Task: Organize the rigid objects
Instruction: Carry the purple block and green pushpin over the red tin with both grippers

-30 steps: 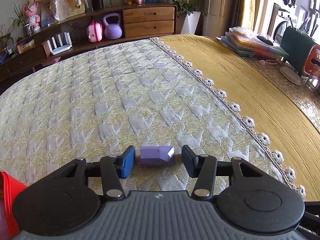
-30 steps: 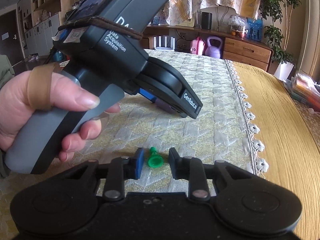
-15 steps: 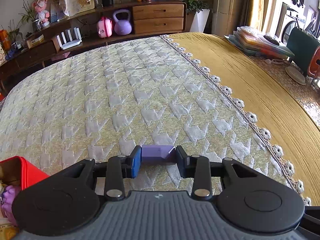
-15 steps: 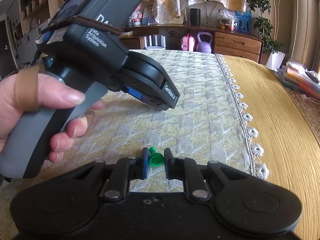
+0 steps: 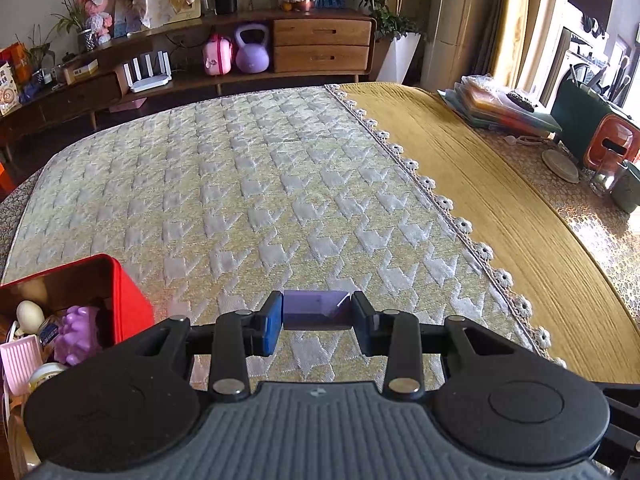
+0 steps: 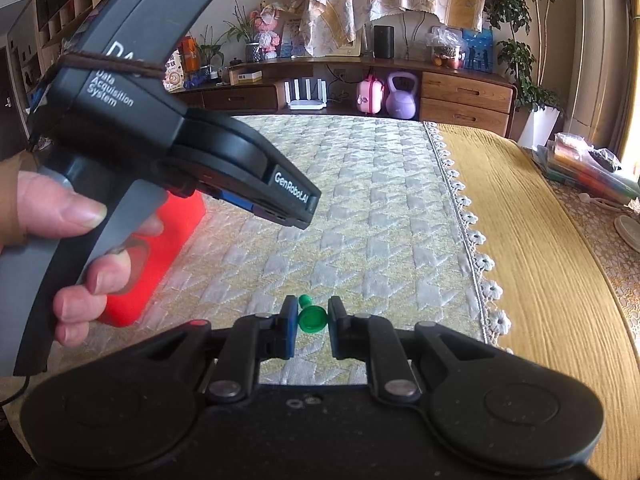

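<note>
My left gripper (image 5: pixel 317 315) is shut on a purple faceted block (image 5: pixel 316 312), lifted above the quilted cloth (image 5: pixel 280 200). A red box (image 5: pixel 120 292) sits at lower left, holding a purple figure (image 5: pixel 78 334), a white egg shape (image 5: pixel 29 313) and other small items. In the right wrist view my right gripper (image 6: pixel 313 318) is shut on a small green peg (image 6: pixel 312 316), held off the cloth. The left gripper's body (image 6: pixel 180 148), gripped by a hand (image 6: pixel 72 240), fills the left of that view, with the red box (image 6: pixel 160 256) behind it.
The quilted cloth ends in a lace trim (image 5: pixel 440 200); a mustard cloth (image 5: pixel 500 200) covers the table to the right. A stack of folders (image 5: pixel 500 108), an orange holder (image 5: pixel 608 144) and a glass (image 5: pixel 604 178) stand at far right. A wooden sideboard (image 5: pixel 320 44) lies beyond.
Both grippers closed on their objects, the left on the purple block and the right on the green peg, then rose. The red box came into both views.
</note>
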Demonstrator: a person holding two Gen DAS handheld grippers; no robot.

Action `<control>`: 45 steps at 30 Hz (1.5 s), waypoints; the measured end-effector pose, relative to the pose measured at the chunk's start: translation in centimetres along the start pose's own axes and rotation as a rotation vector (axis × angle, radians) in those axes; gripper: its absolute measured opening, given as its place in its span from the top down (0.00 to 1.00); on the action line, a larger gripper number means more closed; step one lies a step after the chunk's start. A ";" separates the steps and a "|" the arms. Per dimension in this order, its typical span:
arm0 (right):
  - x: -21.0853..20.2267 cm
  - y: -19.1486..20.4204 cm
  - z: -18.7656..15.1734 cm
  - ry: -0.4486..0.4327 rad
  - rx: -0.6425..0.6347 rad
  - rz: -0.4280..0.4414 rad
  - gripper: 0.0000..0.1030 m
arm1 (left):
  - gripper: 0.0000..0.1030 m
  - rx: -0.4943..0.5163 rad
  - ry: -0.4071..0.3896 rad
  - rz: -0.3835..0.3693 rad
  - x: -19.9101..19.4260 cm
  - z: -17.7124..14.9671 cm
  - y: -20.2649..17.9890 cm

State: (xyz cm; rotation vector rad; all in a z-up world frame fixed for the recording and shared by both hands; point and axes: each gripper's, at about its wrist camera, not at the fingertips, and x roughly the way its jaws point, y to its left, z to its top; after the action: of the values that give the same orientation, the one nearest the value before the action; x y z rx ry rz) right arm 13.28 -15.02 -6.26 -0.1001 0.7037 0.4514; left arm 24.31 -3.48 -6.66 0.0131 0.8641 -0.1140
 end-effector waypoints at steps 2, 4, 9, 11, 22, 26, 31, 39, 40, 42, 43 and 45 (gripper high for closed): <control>-0.7 0.3 0.2 -0.006 -0.001 0.002 0.86 | 0.65 -0.009 -0.004 -0.006 -1.1 -0.3 0.2; -1.4 0.8 0.4 -0.013 -0.006 0.004 0.86 | 0.65 -0.016 -0.008 -0.011 -2.1 -0.5 0.5; -3.1 2.4 0.7 -0.023 -0.030 0.006 0.86 | 0.65 -0.031 -0.030 -0.021 -4.8 -1.1 1.5; -3.6 3.0 0.9 -0.025 -0.040 0.006 0.86 | 0.65 -0.041 -0.040 -0.019 -5.8 -1.4 2.2; -5.5 7.4 2.4 -0.052 -0.111 0.012 0.86 | 0.65 -0.088 -0.083 -0.006 -10.6 -2.8 6.8; -5.5 9.2 2.8 -0.049 -0.132 0.030 0.86 | 0.65 -0.105 -0.098 0.010 -11.9 -3.5 9.3; -5.1 11.5 3.5 -0.045 -0.166 0.049 0.86 | 0.65 -0.137 -0.110 0.026 -13.0 -4.5 12.6; -3.3 14.5 4.9 -0.022 -0.175 0.080 0.86 | 0.65 -0.176 -0.093 0.042 -13.6 -6.4 18.0; -2.9 14.7 5.1 -0.019 -0.175 0.084 0.86 | 0.65 -0.176 -0.090 0.041 -13.6 -6.6 18.4; -2.0 15.1 5.4 -0.011 -0.176 0.090 0.86 | 0.65 -0.174 -0.082 0.045 -13.3 -7.1 19.2; -1.5 15.3 5.5 -0.004 -0.174 0.091 0.86 | 0.65 -0.174 -0.078 0.048 -13.1 -7.4 19.6; -0.5 15.5 5.9 0.006 -0.166 0.094 0.86 | 0.65 -0.174 -0.072 0.047 -12.7 -7.9 20.3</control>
State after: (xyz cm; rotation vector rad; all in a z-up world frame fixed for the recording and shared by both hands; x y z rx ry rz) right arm 9.86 0.12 -0.49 -0.2252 0.6778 0.5993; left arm 12.27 18.34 -2.84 -0.1329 0.7986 0.0048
